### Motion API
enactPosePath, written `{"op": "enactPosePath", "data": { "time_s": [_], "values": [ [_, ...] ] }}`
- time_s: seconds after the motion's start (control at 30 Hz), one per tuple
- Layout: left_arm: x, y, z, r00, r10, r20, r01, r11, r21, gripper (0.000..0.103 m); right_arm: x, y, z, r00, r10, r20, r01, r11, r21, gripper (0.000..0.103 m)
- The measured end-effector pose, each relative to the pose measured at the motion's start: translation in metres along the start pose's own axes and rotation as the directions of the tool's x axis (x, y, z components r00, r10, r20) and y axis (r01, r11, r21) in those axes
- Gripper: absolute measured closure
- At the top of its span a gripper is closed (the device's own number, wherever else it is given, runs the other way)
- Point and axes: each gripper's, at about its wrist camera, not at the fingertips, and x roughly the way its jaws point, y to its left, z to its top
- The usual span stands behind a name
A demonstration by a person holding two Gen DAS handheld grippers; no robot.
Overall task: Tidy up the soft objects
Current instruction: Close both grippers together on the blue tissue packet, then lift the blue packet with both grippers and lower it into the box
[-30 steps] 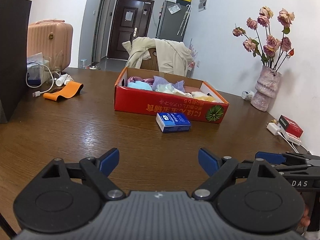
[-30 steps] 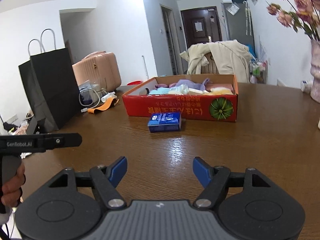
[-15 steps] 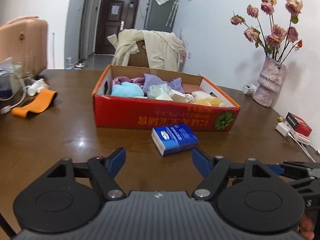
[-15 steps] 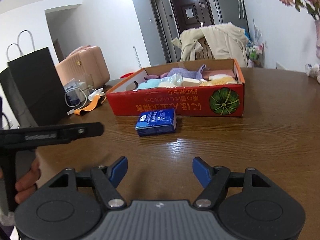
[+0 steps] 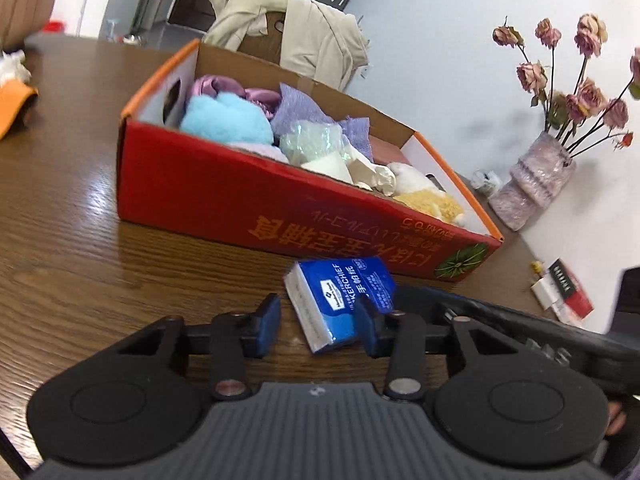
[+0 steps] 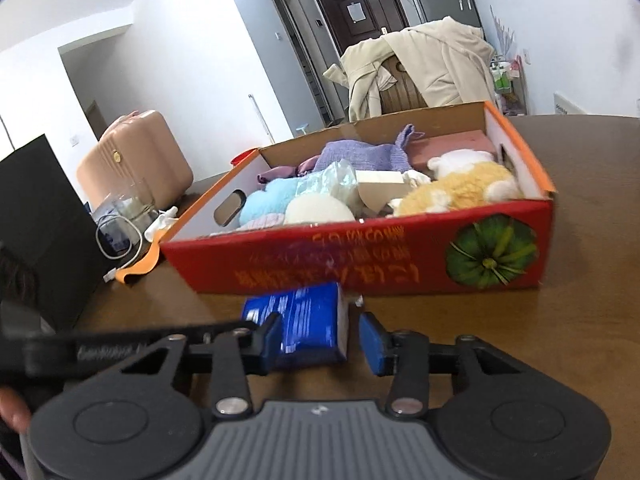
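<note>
Tissues, a blue plastic-wrapped handkerchief pack (image 5: 345,305), lie on our brown wooden table (image 5: 80,240) before the red cardboard box (image 5: 224,196) (full of soft things); our left gripper (image 5: 319,322) and right gripper (image 6: 319,342) are closing around it, pads not yet pressing.

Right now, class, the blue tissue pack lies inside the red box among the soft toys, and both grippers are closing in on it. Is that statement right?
Not quite. The blue tissue pack lies on the wooden table in front of the red box, not inside it; the right wrist view shows this. Both the left gripper and the right gripper are indeed closing in on it.
</note>
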Motion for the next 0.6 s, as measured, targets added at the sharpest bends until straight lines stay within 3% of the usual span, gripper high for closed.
{"op": "enactPosePath", "data": {
  "time_s": [0.2,0.37,0.6],
  "values": [
    [0.003,0.003,-0.002,1.0,-0.027,0.013,0.027,1.0,-0.009,0.072,0.016,-0.004,-0.001,1.0,0.027,-0.012,-0.026,0.999,0.025,0.074],
    [0.001,-0.002,-0.006,0.999,-0.019,0.025,0.019,1.0,0.007,0.073,0.011,-0.003,-0.003,0.999,0.024,-0.022,-0.023,0.999,0.035,0.079],
    [-0.048,-0.041,-0.026,0.997,0.009,0.082,-0.014,0.999,0.052,0.072,-0.05,0.012,-0.019,0.998,0.054,0.027,-0.054,0.998,0.013,0.081]
  ]
}}
